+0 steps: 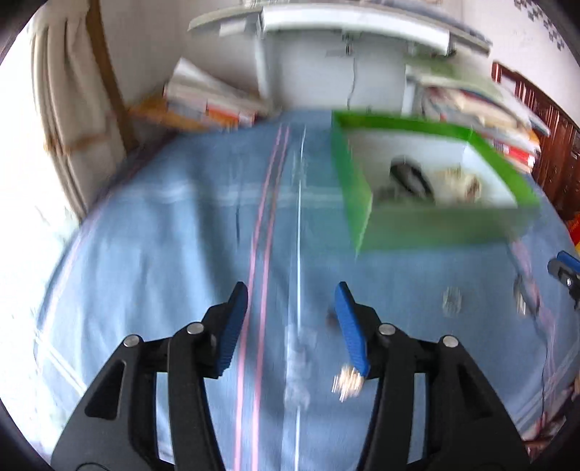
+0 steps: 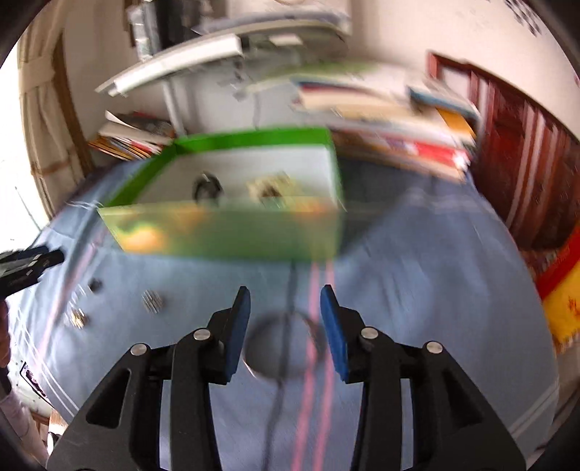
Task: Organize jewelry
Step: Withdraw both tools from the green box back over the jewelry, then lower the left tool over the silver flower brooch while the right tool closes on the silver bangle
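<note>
Both views are motion-blurred. A green box with a white inside stands on the blue cloth, holding a dark ring-shaped piece and a pale gold piece. My left gripper is open and empty above the cloth; a small gold piece lies by its right finger, a silvery piece further right. My right gripper is open over a thin dark hoop. The box lies ahead; small pieces lie to the left.
Stacks of books lie behind the box against a white desk. A curtain hangs at the left, a dark red wooden door at the right. The other gripper's tip shows at each view's edge.
</note>
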`<state>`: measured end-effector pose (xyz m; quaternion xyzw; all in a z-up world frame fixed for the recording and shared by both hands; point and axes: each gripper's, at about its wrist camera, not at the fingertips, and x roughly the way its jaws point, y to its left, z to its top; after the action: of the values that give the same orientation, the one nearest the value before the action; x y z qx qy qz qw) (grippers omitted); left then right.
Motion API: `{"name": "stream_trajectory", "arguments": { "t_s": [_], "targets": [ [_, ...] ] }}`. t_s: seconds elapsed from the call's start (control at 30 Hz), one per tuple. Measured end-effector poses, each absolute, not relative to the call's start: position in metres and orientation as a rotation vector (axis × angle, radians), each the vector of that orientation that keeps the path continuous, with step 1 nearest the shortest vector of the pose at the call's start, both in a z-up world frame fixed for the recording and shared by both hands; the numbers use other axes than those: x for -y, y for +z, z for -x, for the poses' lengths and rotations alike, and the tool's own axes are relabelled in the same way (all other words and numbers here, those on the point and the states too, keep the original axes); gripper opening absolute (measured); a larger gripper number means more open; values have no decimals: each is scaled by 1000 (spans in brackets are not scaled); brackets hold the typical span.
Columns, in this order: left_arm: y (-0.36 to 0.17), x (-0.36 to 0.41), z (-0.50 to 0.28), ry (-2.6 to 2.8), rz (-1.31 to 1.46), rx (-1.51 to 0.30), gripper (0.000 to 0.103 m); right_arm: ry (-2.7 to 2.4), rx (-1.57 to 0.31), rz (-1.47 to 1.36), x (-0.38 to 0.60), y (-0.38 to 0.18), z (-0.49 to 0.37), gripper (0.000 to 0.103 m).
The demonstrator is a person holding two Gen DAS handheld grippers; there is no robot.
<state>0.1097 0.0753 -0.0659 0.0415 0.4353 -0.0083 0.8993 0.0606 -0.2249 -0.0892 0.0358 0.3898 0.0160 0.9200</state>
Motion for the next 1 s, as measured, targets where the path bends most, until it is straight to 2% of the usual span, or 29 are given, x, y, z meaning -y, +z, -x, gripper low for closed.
{"name": "stream_trajectory", "arguments": {
  "t_s": [0.1,0.23,0.4,0.6,0.77,0.93,1.0],
  "targets": [
    [-85,-70,-89,-62,-108,-959,51,36,-828,-100,226,-100,-51,40],
    [-92,-54,-74,-119,-155,-950,63,108,-836,-41,200,-103,-45,42],
    [-104,-41,-74,-149,-158,-973,63,142,-879,26,173,-115,-59,42],
    [-114,-32,-76,-195,-142,-993,61,229,-925,-19,164,-118,-56,43],
    [-117,-16,-73,-251,-138,-984,61,204,-903,30,155,-114,-46,43],
    [-117,-6,-70,-285,-128,-976,61,156,-917,23,162,-119,-47,47],
    [-116,-7,-72,-262,-112,-977,61,153,-910,19,165,-119,-47,54]
  ]
}}
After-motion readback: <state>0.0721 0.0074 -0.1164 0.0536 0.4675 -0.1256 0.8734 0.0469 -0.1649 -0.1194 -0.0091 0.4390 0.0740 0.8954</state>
